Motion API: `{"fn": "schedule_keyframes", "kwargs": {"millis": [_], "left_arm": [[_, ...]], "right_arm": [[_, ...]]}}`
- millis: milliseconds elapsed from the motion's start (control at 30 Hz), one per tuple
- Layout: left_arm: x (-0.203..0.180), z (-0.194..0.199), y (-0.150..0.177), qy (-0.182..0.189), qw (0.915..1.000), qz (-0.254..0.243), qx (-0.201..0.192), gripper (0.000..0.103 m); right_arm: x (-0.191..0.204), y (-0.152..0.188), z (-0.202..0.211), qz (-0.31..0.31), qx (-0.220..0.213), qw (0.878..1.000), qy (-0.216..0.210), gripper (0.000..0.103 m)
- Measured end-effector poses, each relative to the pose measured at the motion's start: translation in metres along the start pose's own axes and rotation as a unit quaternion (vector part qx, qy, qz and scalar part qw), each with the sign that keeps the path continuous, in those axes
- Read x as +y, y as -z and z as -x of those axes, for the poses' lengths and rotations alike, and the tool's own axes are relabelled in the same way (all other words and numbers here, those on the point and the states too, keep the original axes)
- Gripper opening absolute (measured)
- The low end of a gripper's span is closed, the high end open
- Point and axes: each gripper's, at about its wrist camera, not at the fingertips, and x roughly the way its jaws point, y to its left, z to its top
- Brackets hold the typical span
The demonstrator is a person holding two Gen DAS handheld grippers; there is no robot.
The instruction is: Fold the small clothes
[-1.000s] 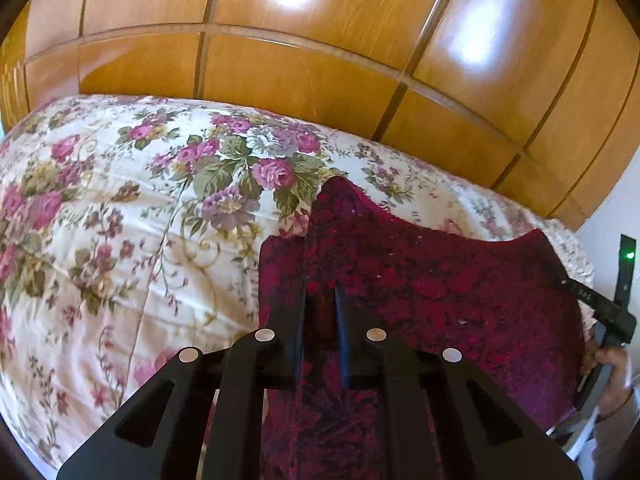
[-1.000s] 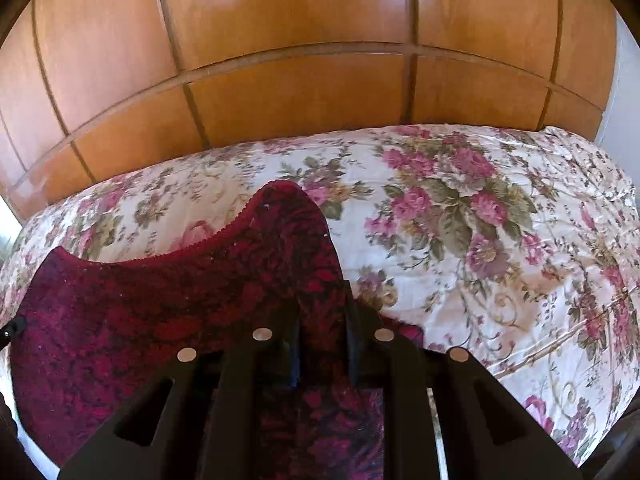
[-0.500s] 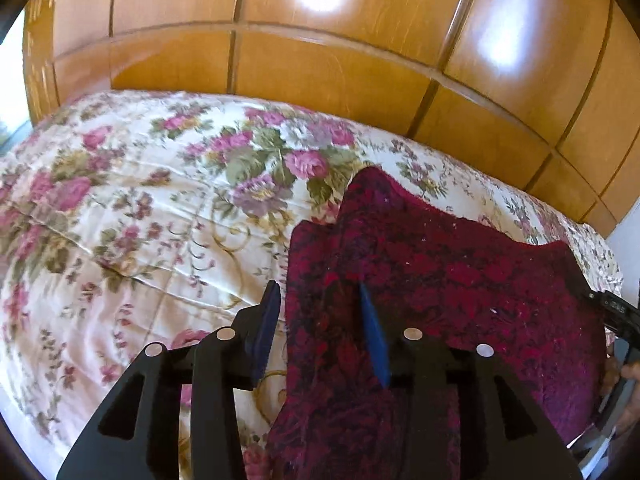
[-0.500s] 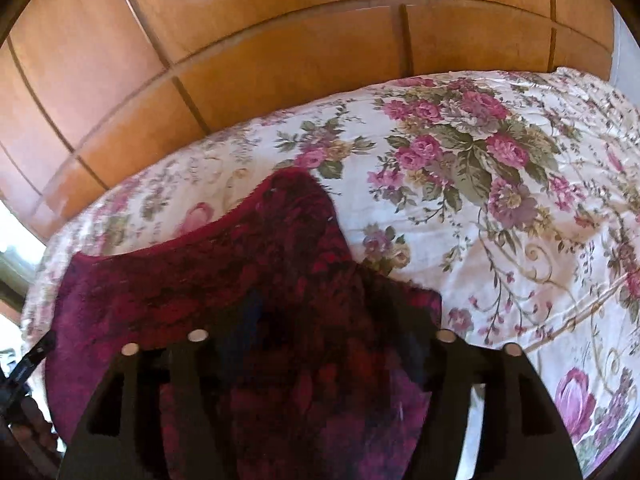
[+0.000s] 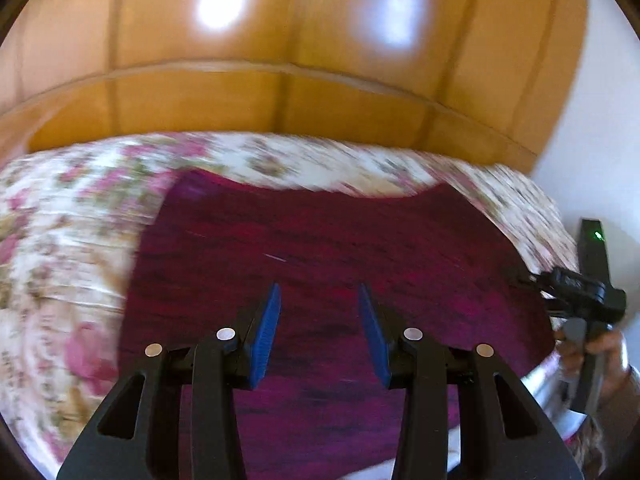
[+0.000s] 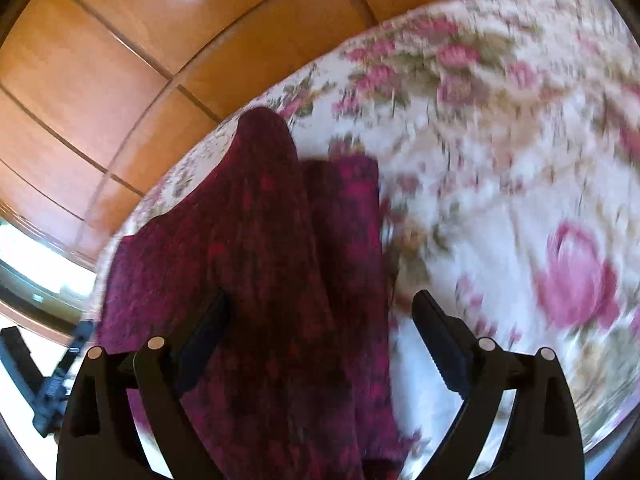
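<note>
Dark red patterned garment [image 5: 340, 248] is seen spread flat on a bed covered by a floral bedspread [image 5: 72, 240], with glossy wooden panelling [image 5: 280, 60] behind. In the left wrist view, the left hand-held gripper [image 5: 319, 316] is held above the cloth with its blue pads [image 5: 266, 332] parted; nothing is gripped, and the cloth is seen only beneath the gap. At the right edge of that view, the other device is seen grasped by a person's hand [image 5: 604, 344]. In the right wrist view, the right hand-held gripper [image 6: 322, 320] is spread wide and its jaws are opening; a raised fold of the garment [image 6: 272, 240] lies between the fingers but is not pressed by them. The bedspread [image 6: 500, 184] is blurred there.
</note>
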Motion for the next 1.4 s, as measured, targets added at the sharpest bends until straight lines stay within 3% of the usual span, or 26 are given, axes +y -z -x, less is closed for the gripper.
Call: {"fn": "schedule_keyframes", "kwargs": {"millis": [67,133,233,333,433,600,767,967,1100,1233,1400], "left_arm": [[-0.013,-0.014,0.004,0.013,0.9996,-0.009,0.021,0.040],[-0.021,-0.025,0.008,0.003,0.9993,-0.014,0.035,0.040],[-0.016,-0.033,0.007,0.010,0.9989,0.007,0.045,0.040],[-0.005,-0.034,0.003,0.026,0.9976,0.038,0.051,0.040],[0.002,-0.025,-0.003,0.027,0.9972,0.061,0.033,0.040],[-0.011,-0.045,0.004,-0.011,0.9978,0.013,0.063,0.040],[-0.008,-0.051,0.005,-0.016,0.9977,0.021,0.062,0.040],[0.007,-0.051,0.006,0.018,0.9965,0.051,0.063,0.040],[0.024,-0.052,0.007,0.058,0.9919,0.095,0.062,0.040],[0.040,-0.047,0.007,0.086,0.9870,0.122,0.061,0.030],[0.086,-0.003,0.017,0.124,0.9755,0.179,0.032,0.028]], "right_arm": [[-0.003,0.011,-0.002,-0.003,0.019,0.999,-0.029,0.093],[-0.006,0.021,-0.001,0.000,0.028,0.998,-0.053,0.093],[-0.009,0.031,0.002,0.003,0.036,0.996,-0.081,0.093],[-0.008,0.035,0.002,0.008,0.034,0.996,-0.088,0.093],[-0.005,0.035,0.001,0.006,0.034,0.996,-0.086,0.091],[0.001,0.036,-0.002,0.022,0.044,0.995,-0.091,0.070],[0.019,0.037,0.005,0.036,0.046,0.991,-0.121,0.048],[0.097,0.027,0.035,0.111,0.011,0.977,-0.182,0.040],[0.159,0.031,0.031,0.174,0.016,0.962,-0.209,0.039],[0.214,0.045,0.006,0.236,0.036,0.952,-0.194,0.038],[0.245,0.055,-0.017,0.283,0.045,0.946,-0.152,0.038]]}}
